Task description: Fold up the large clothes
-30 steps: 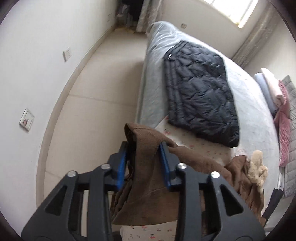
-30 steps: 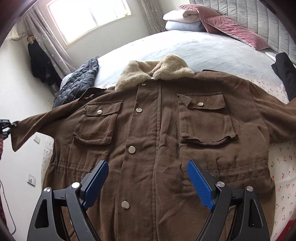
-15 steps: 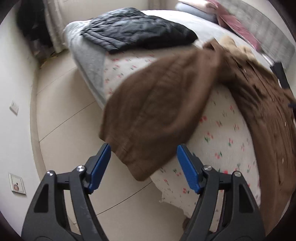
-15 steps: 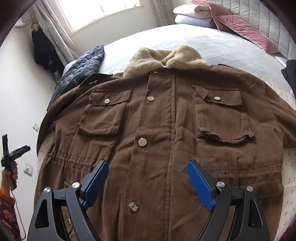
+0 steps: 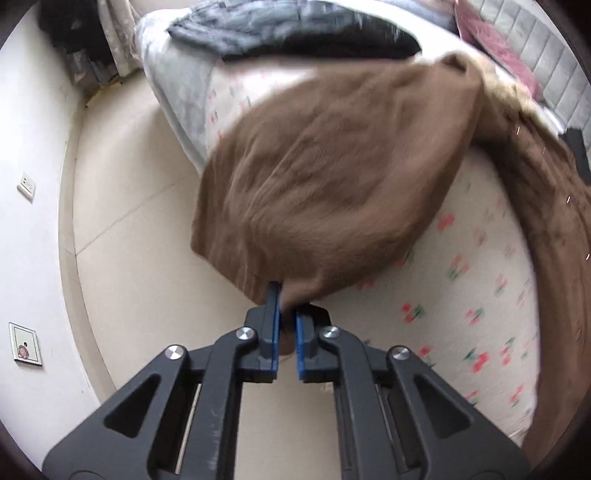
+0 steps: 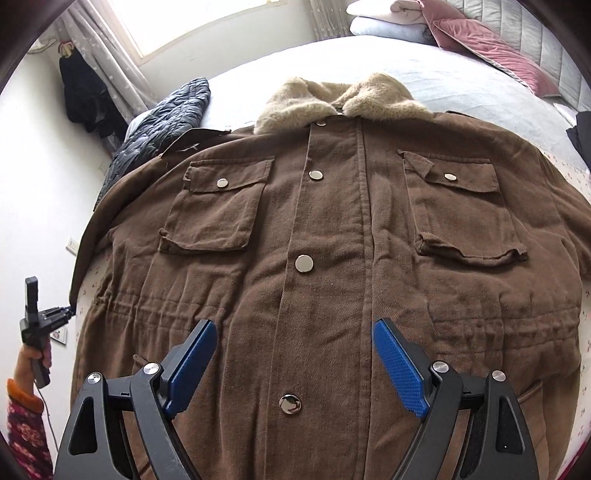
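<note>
Spread face-up across the near part of the bed [image 6: 461, 79]: a large brown jacket [image 6: 332, 258] with fleece collar [image 6: 343, 98] at the far end, two flap chest pockets, a line of metal snaps [image 6: 304, 264] down the closed front and a gathered drawcord waist. Left sleeve [image 5: 325, 184] hanging off the left edge of the mattress over the floor [image 5: 140, 258], its cuff pinched between the fingers of the left gripper [image 5: 284, 306], nearly shut with only the brown cloth between the blue pads. Right gripper [image 6: 295, 365] poised above the lower front near the hem, fingers spread wide and empty, one to either side of the placket. Judged from the heavy weave, lining and collar: thick, soft, fairly weighty, limp rather than stiff, apt to sag and drag between grip points, unlikely to slip from ribbed pads, not fragile. Bulky seams, cuffs, hem corners and shoulder points likely the surest holds; a single-layer pinch at mid-panel likely to lift only a fold. Snaps best kept out of the pads. Folded dark quilted jacket [image 6: 162, 122] resting at the far left, pillows [image 6: 461, 33] by the headboard at the far right, well apart from the work.
</note>
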